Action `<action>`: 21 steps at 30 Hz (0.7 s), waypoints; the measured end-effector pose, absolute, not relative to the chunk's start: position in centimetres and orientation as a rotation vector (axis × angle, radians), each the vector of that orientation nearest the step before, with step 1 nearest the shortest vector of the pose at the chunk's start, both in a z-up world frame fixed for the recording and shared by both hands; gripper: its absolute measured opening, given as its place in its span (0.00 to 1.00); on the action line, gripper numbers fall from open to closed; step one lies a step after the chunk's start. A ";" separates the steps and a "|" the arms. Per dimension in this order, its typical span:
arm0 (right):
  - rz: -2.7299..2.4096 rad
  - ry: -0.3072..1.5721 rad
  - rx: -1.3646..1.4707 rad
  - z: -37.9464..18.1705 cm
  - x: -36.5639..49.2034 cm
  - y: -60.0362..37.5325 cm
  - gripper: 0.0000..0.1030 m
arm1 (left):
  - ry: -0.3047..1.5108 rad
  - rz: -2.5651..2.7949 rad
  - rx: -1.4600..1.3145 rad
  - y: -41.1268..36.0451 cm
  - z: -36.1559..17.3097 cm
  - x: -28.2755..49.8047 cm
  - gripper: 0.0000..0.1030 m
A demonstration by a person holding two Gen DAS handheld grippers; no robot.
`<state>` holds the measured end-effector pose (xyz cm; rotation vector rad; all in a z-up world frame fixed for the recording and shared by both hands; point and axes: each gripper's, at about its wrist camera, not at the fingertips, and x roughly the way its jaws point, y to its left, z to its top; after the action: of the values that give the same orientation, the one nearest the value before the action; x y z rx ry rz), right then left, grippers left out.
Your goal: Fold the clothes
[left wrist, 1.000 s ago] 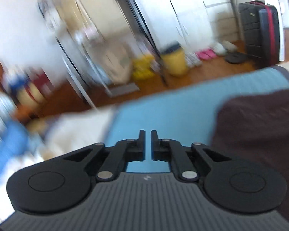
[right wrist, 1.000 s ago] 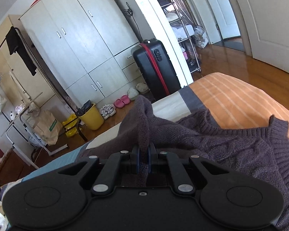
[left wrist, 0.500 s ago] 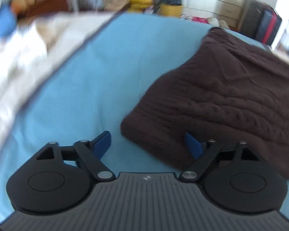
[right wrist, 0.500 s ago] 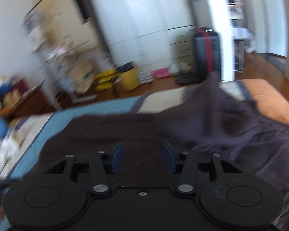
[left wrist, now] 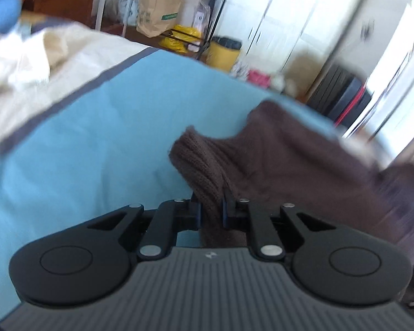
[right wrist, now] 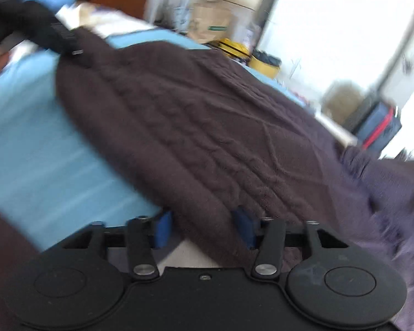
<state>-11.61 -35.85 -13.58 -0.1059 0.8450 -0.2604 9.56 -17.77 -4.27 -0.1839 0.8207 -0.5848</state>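
Observation:
A dark brown cable-knit sweater (left wrist: 289, 160) lies spread on a blue sheet (left wrist: 96, 138). My left gripper (left wrist: 210, 209) is closing, and its pads pinch a ribbed edge of the sweater that stands up between them. In the right wrist view the sweater (right wrist: 207, 127) fills the middle. My right gripper (right wrist: 202, 226) is at its near hem, jaws closing but still apart, with the hem between the pads. In that view the left gripper (right wrist: 78, 55) sits at the far corner of the sweater, and a person's hand shows at the left edge.
Cream bedding (left wrist: 55, 63) is bunched at the left of the bed. Beyond the bed's far edge stand a yellow bin (left wrist: 223, 55), a paper bag (left wrist: 157, 13), a dark suitcase (left wrist: 342, 102) and white wardrobe doors (left wrist: 289, 13).
My left gripper went from wide open beside the sweater to shut on its ribbed edge. My right gripper let go of a raised fold, swung left and came down to the near hem.

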 end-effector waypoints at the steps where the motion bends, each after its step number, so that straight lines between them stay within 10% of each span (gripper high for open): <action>1: -0.278 0.826 -0.073 -13.0 -11.7 -36.4 0.10 | 0.810 -0.592 -0.216 -17.1 -3.5 9.3 0.11; 8: -0.237 0.627 0.045 -6.1 -18.3 -34.8 0.10 | 0.808 -0.650 -0.248 -11.9 -0.9 5.5 0.11; 15: -0.116 0.919 0.017 -10.3 -17.4 -32.6 0.10 | 1.101 -0.535 0.082 -13.5 -7.0 5.4 0.17; 21: -0.107 0.949 0.060 -10.8 -17.0 -32.8 0.20 | 0.968 -0.543 -0.072 -10.0 -3.3 6.1 0.40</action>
<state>-17.04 -32.77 -10.81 0.0602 0.9490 -0.1075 6.06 -10.04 -3.30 -0.0717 0.9683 -0.5435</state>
